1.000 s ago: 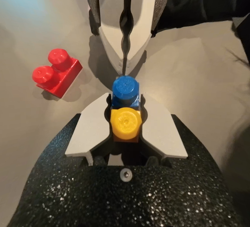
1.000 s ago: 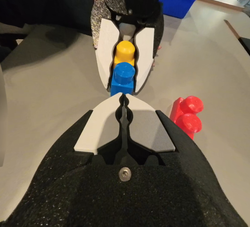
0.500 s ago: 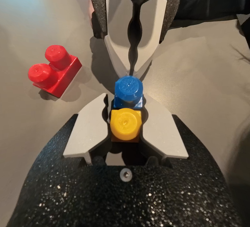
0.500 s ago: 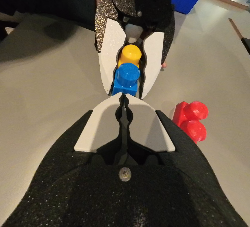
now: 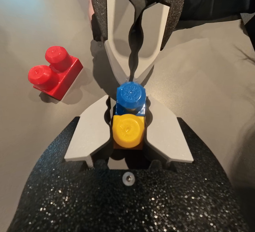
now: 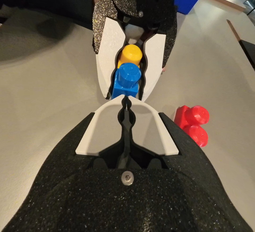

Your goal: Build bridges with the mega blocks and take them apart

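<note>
Loosening is what I read in my left tongs over the last second; their grey pads now stand a little wider, with dark gaps showing on both sides of the small yellow single-stud plastic block and the small blue single-stud plastic block standing between them, so I count that grasp as let go. My right tongs are closed on nothing, tips meeting just beside the blue block's far side. Both blocks sit on the grey tabletop; I judge the two piers placed. Left of them, well apart, lies the red two-stud plastic block, probably the span to fetch next.
</note>
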A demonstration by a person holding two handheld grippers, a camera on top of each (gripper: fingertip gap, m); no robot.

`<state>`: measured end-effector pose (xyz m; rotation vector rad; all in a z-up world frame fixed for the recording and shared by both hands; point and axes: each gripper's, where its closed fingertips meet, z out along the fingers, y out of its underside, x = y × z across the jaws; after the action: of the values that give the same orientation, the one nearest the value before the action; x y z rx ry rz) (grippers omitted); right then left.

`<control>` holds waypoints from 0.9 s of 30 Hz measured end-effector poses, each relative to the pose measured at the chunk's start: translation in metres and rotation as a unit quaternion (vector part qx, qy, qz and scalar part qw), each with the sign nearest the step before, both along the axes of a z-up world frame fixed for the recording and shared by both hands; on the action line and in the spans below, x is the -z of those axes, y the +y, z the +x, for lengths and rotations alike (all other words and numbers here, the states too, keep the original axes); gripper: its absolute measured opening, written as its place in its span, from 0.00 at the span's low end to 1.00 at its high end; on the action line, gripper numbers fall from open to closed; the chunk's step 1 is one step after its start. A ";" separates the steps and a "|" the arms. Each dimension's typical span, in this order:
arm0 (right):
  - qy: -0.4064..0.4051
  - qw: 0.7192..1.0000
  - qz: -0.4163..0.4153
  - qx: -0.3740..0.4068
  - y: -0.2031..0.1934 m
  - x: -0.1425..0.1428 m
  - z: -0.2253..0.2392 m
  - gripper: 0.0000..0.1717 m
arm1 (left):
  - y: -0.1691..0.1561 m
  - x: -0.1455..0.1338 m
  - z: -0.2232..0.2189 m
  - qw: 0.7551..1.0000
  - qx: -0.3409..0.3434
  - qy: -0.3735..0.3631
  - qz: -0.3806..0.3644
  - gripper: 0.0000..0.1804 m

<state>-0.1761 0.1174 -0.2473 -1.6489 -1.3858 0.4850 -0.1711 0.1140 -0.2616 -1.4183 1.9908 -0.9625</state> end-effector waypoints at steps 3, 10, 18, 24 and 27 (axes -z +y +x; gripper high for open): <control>0.002 1.000 0.002 0.000 0.000 -0.001 0.000 0.00 | 0.000 0.000 0.000 1.000 0.001 -0.001 0.001 0.26; 0.018 1.000 0.003 0.005 0.000 -0.008 0.005 0.01 | -0.002 -0.002 -0.001 1.000 0.005 -0.008 0.008 0.26; 0.025 1.000 0.004 0.004 -0.002 -0.011 0.006 0.01 | -0.002 -0.009 -0.002 1.000 0.002 -0.021 -0.001 0.26; 0.023 1.000 0.001 -0.001 -0.003 -0.009 0.004 0.01 | -0.003 -0.004 -0.002 1.000 0.009 -0.012 0.001 0.26; 0.020 1.000 0.000 -0.001 -0.003 -0.007 0.003 0.02 | -0.002 -0.001 -0.001 1.000 0.011 -0.009 0.010 0.26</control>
<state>-0.1727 0.1143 -0.2398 -1.6291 -1.3590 0.5158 -0.1718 0.1115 -0.2605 -1.3759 2.0002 -0.9599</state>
